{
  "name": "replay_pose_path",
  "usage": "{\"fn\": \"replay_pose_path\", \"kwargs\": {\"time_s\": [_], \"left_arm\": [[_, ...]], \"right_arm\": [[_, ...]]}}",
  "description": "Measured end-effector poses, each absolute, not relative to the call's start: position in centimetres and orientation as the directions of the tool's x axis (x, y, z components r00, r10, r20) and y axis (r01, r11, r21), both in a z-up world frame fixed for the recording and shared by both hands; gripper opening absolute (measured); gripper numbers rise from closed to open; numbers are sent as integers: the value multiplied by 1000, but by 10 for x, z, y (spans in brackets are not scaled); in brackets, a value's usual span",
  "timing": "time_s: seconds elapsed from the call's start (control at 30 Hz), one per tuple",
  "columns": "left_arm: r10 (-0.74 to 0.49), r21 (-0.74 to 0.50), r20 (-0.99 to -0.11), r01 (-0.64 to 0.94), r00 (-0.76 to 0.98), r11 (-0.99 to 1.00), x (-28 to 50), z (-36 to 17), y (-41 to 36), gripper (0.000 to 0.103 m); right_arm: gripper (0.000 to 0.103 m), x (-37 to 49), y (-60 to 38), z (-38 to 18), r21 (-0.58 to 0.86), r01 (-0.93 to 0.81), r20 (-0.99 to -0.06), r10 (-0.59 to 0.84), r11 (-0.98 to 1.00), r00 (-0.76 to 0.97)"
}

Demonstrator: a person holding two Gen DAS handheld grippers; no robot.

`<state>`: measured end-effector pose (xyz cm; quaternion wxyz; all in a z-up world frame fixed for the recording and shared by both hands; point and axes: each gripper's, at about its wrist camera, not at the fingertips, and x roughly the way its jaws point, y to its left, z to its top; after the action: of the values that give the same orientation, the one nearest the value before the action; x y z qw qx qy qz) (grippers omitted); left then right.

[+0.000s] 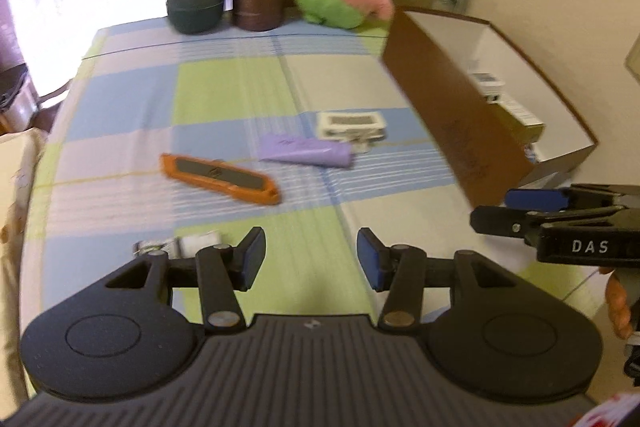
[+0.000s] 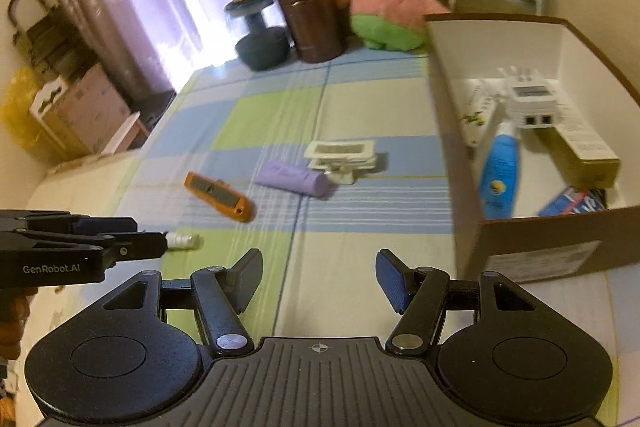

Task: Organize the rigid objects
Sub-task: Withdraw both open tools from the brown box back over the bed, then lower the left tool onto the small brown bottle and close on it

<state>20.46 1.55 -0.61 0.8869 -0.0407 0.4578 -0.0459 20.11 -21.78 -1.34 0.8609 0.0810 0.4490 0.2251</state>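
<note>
left hand-held gripper (image 1: 311, 259): jaws apart, empty | right hand-held gripper (image 2: 319, 279): jaws apart, empty | orange utility knife (image 1: 219, 178), purple tube (image 1: 306, 150) on counter (image 1: 224, 83)

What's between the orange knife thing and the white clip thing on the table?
A purple tube lies between the orange utility knife and the white clip, its cap end close to the clip. Both wrist views show it.

Motion-blurred throughout. Small white item (image 1: 199, 242) partly hidden behind left gripper (image 1: 311, 258) linkage; type unclear. Red-blue pack (image 2: 572, 205) in box (image 2: 536, 259) cut by front wall. Label text unreadable.
</note>
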Motion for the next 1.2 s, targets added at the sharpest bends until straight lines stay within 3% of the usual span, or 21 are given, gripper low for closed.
{"fn": "replay_pose_path", "kwargs": {"time_s": [0.47, 1.1, 1.2], "left_arm": [[14, -10, -830, -41, 557, 999, 199, -51, 70, 49], [39, 151, -837, 161, 545, 975, 235, -102, 107, 52], [25, 132, -861, 174, 508, 976, 240, -109, 108, 49]], "right_arm": [[60, 212, -176, -48, 323, -360, -789, 459, 875, 408], [60, 229, -164, -71, 323, -293, -834, 417, 900, 362], [60, 230, -165, -74, 318, -282, -841, 407, 905, 357]]}}
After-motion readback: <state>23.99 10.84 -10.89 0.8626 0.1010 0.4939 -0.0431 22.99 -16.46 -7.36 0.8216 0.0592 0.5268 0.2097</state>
